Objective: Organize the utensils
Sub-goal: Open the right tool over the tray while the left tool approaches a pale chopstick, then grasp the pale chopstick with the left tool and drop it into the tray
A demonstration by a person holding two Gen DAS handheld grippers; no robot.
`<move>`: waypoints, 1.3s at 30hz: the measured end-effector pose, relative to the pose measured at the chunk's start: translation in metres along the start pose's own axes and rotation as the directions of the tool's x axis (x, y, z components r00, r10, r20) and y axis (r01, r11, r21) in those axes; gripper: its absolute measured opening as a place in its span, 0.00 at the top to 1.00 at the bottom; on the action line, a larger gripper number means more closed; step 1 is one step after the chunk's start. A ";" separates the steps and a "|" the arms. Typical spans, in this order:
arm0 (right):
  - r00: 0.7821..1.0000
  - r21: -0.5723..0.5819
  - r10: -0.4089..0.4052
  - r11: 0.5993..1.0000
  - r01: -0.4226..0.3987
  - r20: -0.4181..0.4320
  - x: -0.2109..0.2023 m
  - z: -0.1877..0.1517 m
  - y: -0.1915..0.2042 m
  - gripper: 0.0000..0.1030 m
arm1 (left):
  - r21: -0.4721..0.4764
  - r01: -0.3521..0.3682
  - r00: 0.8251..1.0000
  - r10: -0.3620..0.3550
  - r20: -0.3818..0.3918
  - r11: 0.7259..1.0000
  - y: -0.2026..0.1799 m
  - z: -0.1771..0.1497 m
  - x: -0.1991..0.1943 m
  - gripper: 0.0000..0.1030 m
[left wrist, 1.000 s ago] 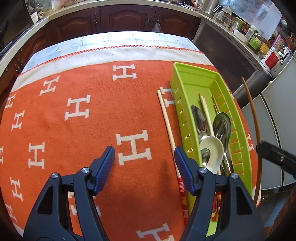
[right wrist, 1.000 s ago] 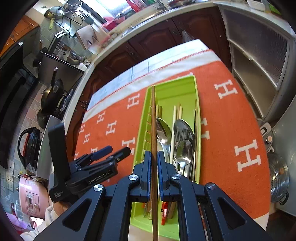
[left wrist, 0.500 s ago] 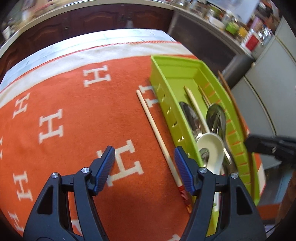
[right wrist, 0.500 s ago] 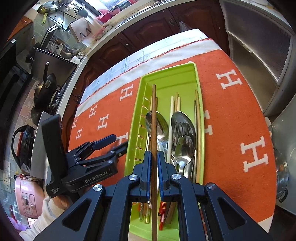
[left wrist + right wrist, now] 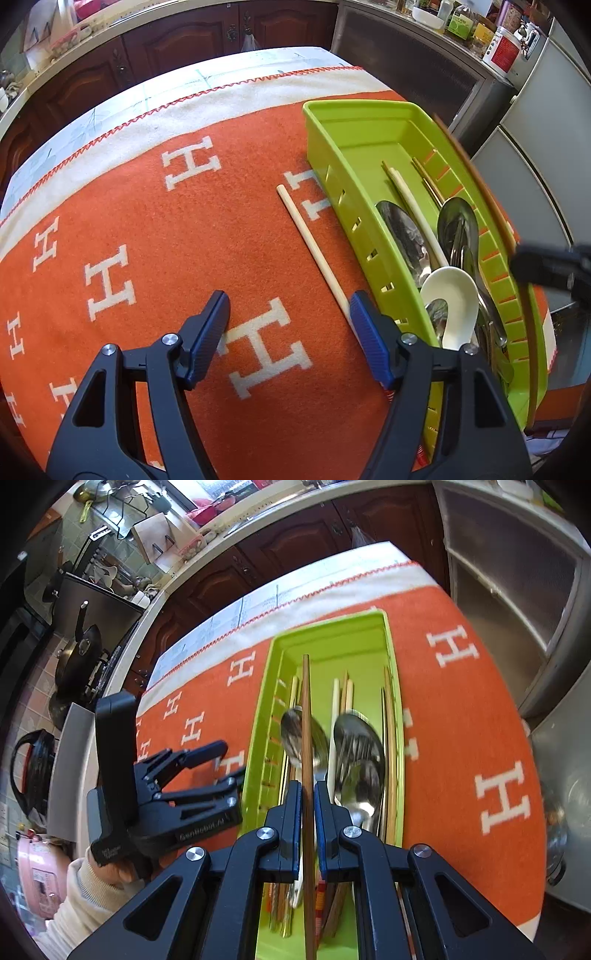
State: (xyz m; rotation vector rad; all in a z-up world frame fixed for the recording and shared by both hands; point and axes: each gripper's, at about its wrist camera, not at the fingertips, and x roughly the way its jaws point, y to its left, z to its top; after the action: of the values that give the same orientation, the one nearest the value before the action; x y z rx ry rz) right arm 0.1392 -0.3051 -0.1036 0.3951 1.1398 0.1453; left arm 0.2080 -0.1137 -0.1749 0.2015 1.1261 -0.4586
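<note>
Holding: my right gripper (image 5: 306,794) has its jaws pinched tight on a long dark-brown wooden chopstick (image 5: 306,716), which runs lengthwise over the tray.
Left tongs: my left gripper (image 5: 290,317) has its jaws opening with nothing between them, hovering above the cloth; its right fingertip (image 5: 360,306) sits just over the lower part of the loose chopstick.
Loose chopstick: a pale bamboo chopstick with a red-patterned end (image 5: 314,247) lies on the cloth just beside the tray's left wall, roughly parallel to it.
Tray: a lime-green slotted plastic cutlery tray (image 5: 334,186) sits on the right part of the cloth, its far end bare.
Tray contents: steel spoons (image 5: 356,749), a white ceramic soup spoon (image 5: 452,295) and several pale and brown chopsticks lie lengthwise inside.
Surface: an orange blanket with white H letters and a red-stitched white border (image 5: 147,229) covers the table.
Hand: my left hand (image 5: 118,871), in a cream sleeve, grips the left tool's handle.
</note>
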 end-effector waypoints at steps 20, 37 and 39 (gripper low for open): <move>0.998 -0.013 -0.022 1.000 0.023 0.066 -0.002 0.018 0.009 0.66 | -0.151 0.067 0.997 -0.070 -0.016 0.986 0.027 -0.010 -0.009 1.00; 0.998 -0.039 -0.023 0.999 0.025 0.059 -0.008 0.001 0.008 0.66 | 0.017 0.049 0.998 -0.048 -0.038 0.999 -0.018 0.000 -0.011 0.66; 0.998 -0.036 -0.018 0.999 0.021 0.064 -0.010 0.001 0.007 0.66 | 0.015 0.050 0.998 -0.050 -0.038 0.999 -0.016 0.001 -0.012 0.69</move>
State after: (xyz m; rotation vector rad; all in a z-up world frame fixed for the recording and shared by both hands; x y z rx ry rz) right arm 0.1368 -0.3019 -0.0919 0.3540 1.0765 0.1352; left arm 0.1973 -0.1250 -0.1631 0.1967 1.1672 -0.5098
